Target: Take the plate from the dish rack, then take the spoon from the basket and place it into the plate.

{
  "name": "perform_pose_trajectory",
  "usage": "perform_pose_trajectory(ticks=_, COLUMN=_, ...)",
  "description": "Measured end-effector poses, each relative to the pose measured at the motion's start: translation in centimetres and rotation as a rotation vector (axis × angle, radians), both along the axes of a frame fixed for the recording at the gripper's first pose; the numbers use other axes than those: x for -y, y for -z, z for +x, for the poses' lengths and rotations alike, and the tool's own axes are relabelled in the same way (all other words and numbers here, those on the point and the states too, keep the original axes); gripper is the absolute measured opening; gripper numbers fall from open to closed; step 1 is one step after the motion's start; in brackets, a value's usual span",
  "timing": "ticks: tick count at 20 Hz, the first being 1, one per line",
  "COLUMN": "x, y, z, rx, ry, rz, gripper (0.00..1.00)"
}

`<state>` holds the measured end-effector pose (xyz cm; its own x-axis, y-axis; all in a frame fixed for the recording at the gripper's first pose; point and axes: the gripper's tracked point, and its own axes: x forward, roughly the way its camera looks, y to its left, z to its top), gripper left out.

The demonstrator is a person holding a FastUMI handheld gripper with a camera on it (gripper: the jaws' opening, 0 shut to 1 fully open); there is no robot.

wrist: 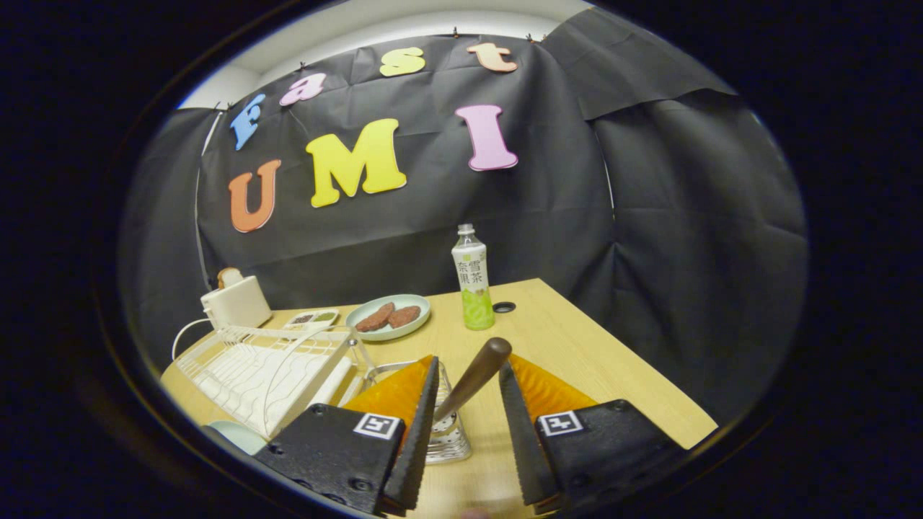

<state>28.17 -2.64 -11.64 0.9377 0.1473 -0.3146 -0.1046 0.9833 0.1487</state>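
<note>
A spoon with a brown handle (477,373) stands slanted in a small metal mesh basket (448,437) just ahead of me. My gripper (469,365) is open, and the handle rises between its two fingers; the bowl of the spoon is hidden in the basket. The handle's top leans towards the right finger (513,404), and I cannot tell whether it touches either finger. A pale plate (235,435) lies on the table by the near corner of the white wire dish rack (267,367), left of the left finger, with only its edge showing.
Beyond the basket, a light plate with two brown patties (388,316) and a green tea bottle (472,281) stand on the wooden table (591,360). A white toaster (236,299) and a small tray (314,317) sit behind the rack. A cable hole (504,307) lies near the bottle.
</note>
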Motion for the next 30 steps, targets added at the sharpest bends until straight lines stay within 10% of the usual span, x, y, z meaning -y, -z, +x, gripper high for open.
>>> perform_pose_trajectory(ticks=10, x=-1.6, y=-2.9, z=-0.7, rx=0.049, ry=-0.055, rz=0.018, gripper=0.13)
perform_pose_trajectory(ticks=30, x=-7.8, y=-15.0, z=-13.3, rx=0.301, ry=-0.116, rz=-0.032, gripper=0.10)
